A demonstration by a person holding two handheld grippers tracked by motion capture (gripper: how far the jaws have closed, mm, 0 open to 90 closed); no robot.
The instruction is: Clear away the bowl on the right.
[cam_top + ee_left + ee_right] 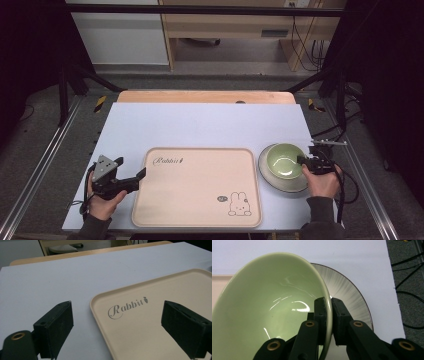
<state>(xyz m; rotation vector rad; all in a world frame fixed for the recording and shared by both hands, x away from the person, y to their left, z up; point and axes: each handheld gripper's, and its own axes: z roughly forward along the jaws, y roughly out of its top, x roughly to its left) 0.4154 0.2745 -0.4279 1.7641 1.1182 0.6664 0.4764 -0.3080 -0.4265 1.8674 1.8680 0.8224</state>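
Here, a glossy pale green bowl (269, 307), smooth inside with bright highlights, tilted on a grey plate (352, 295) streaked with fine radial lines and edged dark, at the right end of the white bench (200, 125), just beside a beige tray (195, 187) printed with a rabbit and the word "Rabbit". Right gripper (329, 315) pinching the bowl's near rim, one jaw inside, one outside, right hand (322, 182) behind it. Left gripper (141, 175) spread wide, level, straddling the tray's left rim, left hand (102, 200) low at the bench's near left corner.
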